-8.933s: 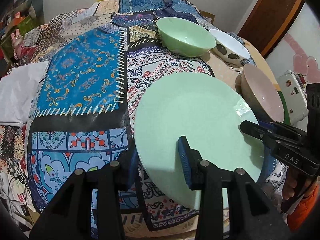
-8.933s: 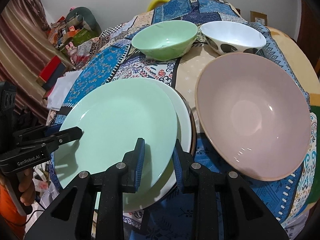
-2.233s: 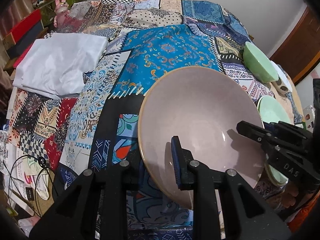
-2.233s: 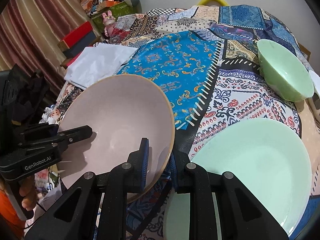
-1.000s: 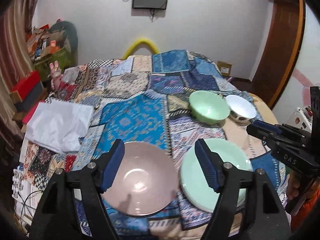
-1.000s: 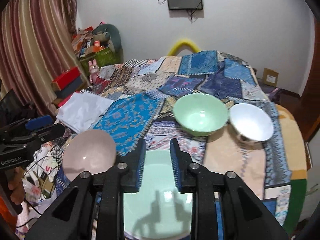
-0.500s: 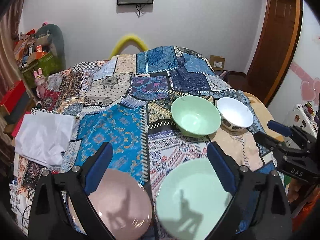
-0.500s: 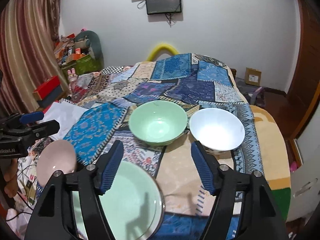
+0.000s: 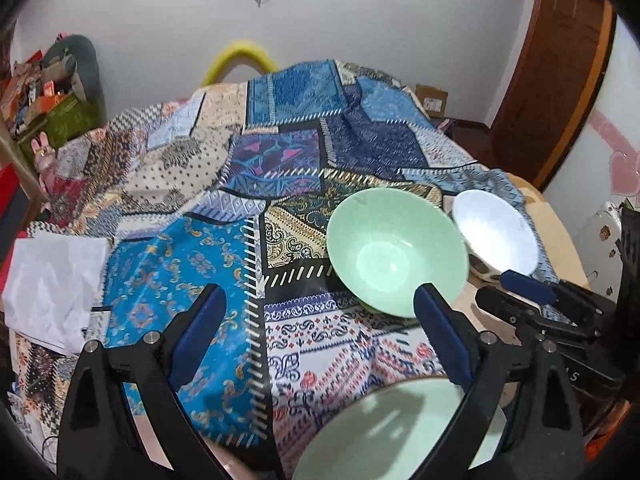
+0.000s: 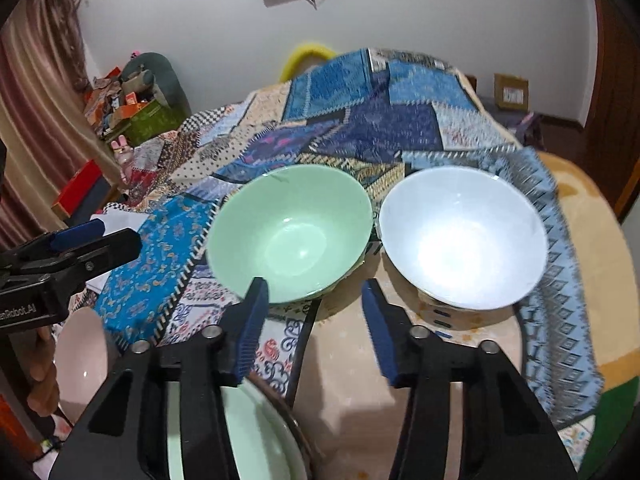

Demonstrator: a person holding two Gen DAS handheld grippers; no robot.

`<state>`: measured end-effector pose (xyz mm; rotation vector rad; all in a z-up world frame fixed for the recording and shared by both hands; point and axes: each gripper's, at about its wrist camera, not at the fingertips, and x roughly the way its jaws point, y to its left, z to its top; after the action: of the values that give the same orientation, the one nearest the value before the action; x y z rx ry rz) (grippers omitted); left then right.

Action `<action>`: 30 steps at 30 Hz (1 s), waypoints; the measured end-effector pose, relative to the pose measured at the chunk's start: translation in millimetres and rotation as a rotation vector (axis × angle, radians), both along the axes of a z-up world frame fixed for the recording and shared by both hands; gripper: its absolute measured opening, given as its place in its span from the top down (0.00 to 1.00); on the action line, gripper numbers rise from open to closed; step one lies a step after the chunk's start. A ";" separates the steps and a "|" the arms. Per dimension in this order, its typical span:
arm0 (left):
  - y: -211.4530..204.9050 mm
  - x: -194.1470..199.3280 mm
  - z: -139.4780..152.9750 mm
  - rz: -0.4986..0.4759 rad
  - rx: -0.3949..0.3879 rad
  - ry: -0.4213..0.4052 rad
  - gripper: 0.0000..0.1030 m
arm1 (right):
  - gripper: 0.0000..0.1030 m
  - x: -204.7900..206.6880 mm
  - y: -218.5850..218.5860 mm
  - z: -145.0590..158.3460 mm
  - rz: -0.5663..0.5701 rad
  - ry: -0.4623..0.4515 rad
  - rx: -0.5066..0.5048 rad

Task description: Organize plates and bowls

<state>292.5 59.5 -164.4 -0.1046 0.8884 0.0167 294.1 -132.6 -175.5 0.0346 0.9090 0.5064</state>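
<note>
The table (image 9: 560, 248), round under a patchwork cloth (image 9: 280, 184), carries everything. Near its front edge lies the green plate (image 9: 384, 432), stacked on another plate whose rim shows in the right wrist view. The pink bowl (image 10: 80, 360) sits at the front-left edge. Toward the right edge stand the green bowl (image 9: 396, 248) and, just beside it on the right, the white bowl (image 10: 460, 236); whether their rims touch cannot be told.

The left gripper (image 9: 320, 332) has its fingers spread wide, nothing between them, its right finger in front of the green bowl's near rim. The right gripper (image 10: 312, 320) is empty too, its jaws closing and pointing at the gap between the two bowls.

The step in hand looks like fetching the green bowl so the bowls can be nested. To do it well, each gripper should straddle the near rim with one finger inside and one outside, squeezing only once the rim is well between the pads. A two-sided hold would keep the bowl level. The lift should go straight up, so it does not knock the white bowl.
</note>
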 end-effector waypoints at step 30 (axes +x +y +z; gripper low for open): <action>3.4 54.1 -70.7 -0.092 -0.045 0.228 0.83 | 0.79 20.1 18.0 -26.0 0.047 0.107 0.061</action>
<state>346.5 62.9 -235.1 -0.1054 1.1212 -0.0786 314.2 -114.6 -201.4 0.0968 1.0002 0.5805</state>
